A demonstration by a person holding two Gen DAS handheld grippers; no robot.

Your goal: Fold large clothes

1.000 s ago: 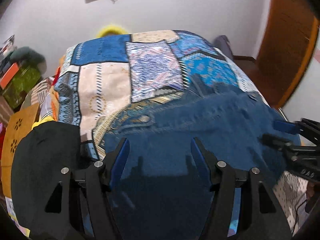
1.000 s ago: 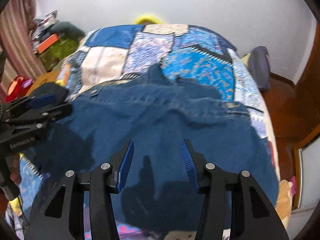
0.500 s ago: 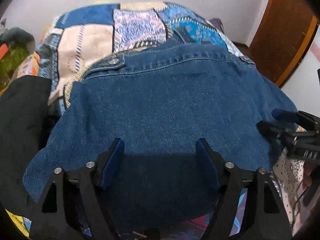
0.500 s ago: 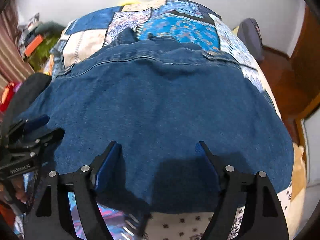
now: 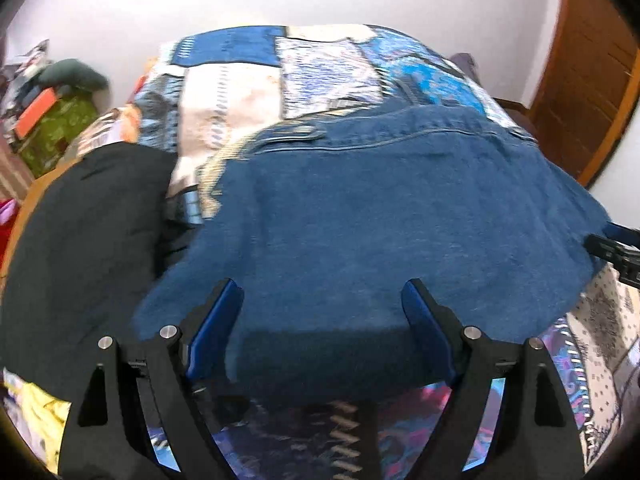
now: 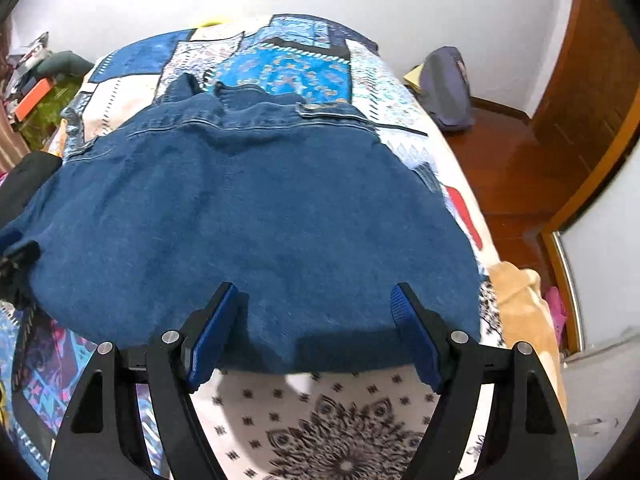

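A large blue denim jacket (image 5: 380,216) lies spread flat on the patchwork bedspread (image 5: 232,92), its collar toward the far wall. It also shows in the right wrist view (image 6: 248,208). My left gripper (image 5: 322,304) is open and empty, above the jacket's near hem on the left side. My right gripper (image 6: 314,308) is open and empty, above the near hem on the right side. The right gripper's tip shows at the right edge of the left wrist view (image 5: 616,244). The left gripper's tip shows at the left edge of the right wrist view (image 6: 16,252).
A black garment (image 5: 80,248) lies on the bed left of the jacket. Clutter (image 5: 48,120) is piled by the left wall. A grey bag (image 6: 448,88) sits on the wooden floor right of the bed, near a wooden door (image 6: 592,80).
Both grippers have drawn back toward the near edge of the bed and opened wider. The jacket's near hem, under the fingers earlier, now lies flat just ahead of them.
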